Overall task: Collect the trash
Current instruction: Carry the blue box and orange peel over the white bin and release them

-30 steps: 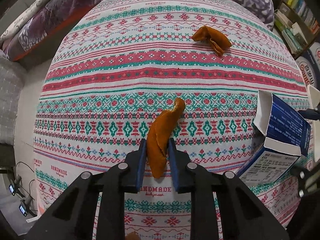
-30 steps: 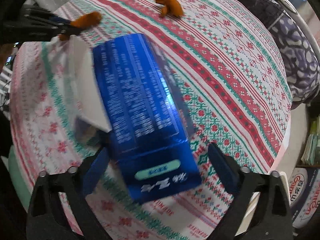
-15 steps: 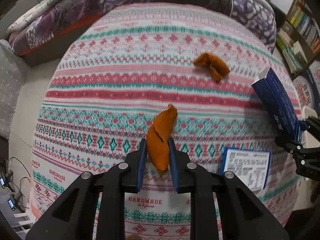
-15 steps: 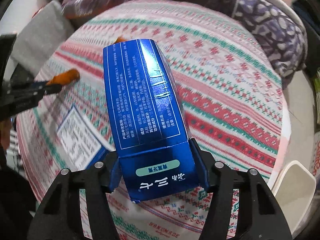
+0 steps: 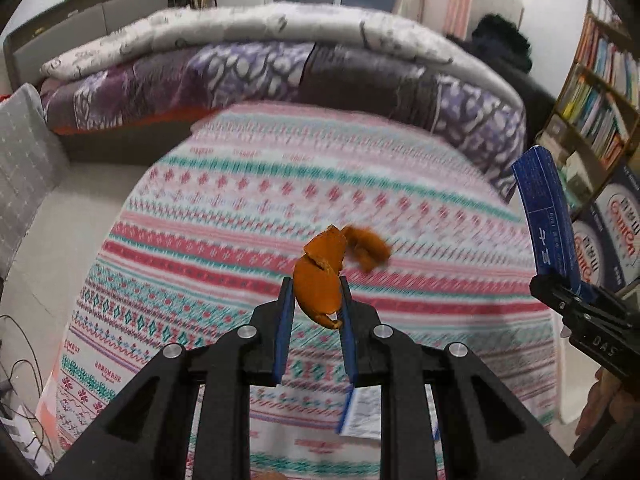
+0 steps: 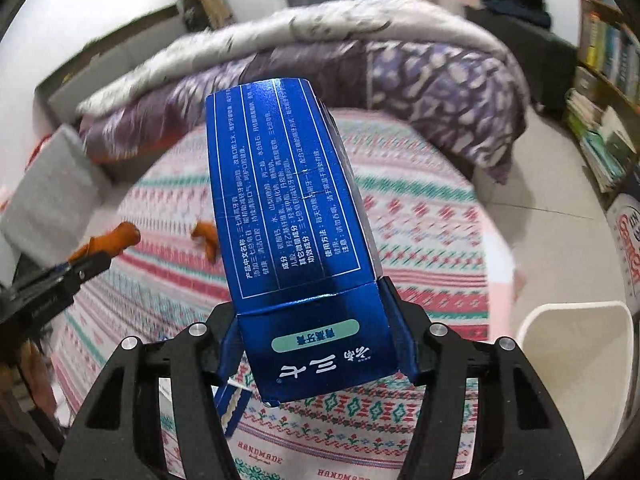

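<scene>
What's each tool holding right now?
Left tool: closed on an orange peel.
Right tool: closed on a blue box.

Home bedroom: quilted bed, bookshelf.

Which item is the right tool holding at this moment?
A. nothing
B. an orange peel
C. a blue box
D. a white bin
C: in the right wrist view the right tool has its fingers pressed on both sides of the blue box, lifted off the tablecloth; the peel sits in the left tool.
</scene>
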Motion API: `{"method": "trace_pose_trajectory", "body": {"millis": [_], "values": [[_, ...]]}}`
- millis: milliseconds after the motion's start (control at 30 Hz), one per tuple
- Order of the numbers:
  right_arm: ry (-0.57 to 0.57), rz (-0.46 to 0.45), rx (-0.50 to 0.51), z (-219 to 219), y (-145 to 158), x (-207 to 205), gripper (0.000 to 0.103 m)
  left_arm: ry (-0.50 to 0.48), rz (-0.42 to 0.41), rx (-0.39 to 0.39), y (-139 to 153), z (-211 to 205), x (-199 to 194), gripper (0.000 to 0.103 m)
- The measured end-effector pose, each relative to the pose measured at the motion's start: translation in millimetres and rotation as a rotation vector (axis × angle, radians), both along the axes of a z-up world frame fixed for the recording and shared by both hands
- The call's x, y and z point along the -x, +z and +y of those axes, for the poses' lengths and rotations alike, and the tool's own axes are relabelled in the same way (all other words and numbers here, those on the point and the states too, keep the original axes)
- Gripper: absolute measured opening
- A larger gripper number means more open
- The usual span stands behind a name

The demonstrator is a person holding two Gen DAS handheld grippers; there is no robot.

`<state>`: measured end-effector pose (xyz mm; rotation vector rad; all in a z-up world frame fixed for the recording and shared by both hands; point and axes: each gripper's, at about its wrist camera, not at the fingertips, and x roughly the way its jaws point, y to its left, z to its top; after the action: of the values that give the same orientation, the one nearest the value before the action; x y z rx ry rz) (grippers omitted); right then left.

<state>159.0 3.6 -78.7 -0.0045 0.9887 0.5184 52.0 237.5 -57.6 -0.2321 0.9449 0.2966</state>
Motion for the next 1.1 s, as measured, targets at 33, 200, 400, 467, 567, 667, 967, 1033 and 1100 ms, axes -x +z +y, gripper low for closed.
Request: {"method": "trace_pose_trajectory", "body": {"millis": [33, 200, 400, 467, 567, 667, 967, 1033, 1100], "values": [[-0.014, -0.012, -0.007, -4.4, 3.6, 0.6, 0.057, -0.001, -0.018, -0.005, 4.5, -4.5, -1.0, 0.021], [-0.063, -0.071, -0.02, -25.3, 20.1, 7.9, 0.057, -0.013, -0.094, -0.048, 22.3, -30.0, -5.3, 0.021], [-0.115, -0.111, -0.028, -48.0, 33.9, 12.5, 0.057, -0.052, -0.143, -0.078, 32.4, -63.8, -11.3, 0.021], [-0.13, -0.116, -0.031, -56.2, 36.9, 12.9, 0.057, -0.065, -0.149, -0.076, 33.7, -74.1, -14.8, 0.021], [-0.157, -0.112, -0.036, -70.9, 39.4, 12.8, 0.057, -0.085, -0.153, -0.071, 33.6, -86.9, -19.1, 0.021], [-0.179, -0.116, -0.039, -82.9, 41.3, 12.4, 0.057, -0.108, -0.152, -0.068, 33.2, -100.4, -23.2, 0.021], [-0.287, -0.121, -0.027, -132.7, 46.1, 11.7, 0.057, -0.185, -0.14, -0.046, 28.4, -141.9, -34.8, 0.021], [-0.311, -0.114, -0.023, -142.4, 45.2, 11.1, 0.057, -0.204, -0.138, -0.043, 27.2, -151.3, -37.0, 0.021], [-0.342, -0.104, -0.018, -155.8, 43.9, 10.5, 0.057, -0.223, -0.135, -0.037, 25.9, -160.5, -39.5, 0.021]]}}
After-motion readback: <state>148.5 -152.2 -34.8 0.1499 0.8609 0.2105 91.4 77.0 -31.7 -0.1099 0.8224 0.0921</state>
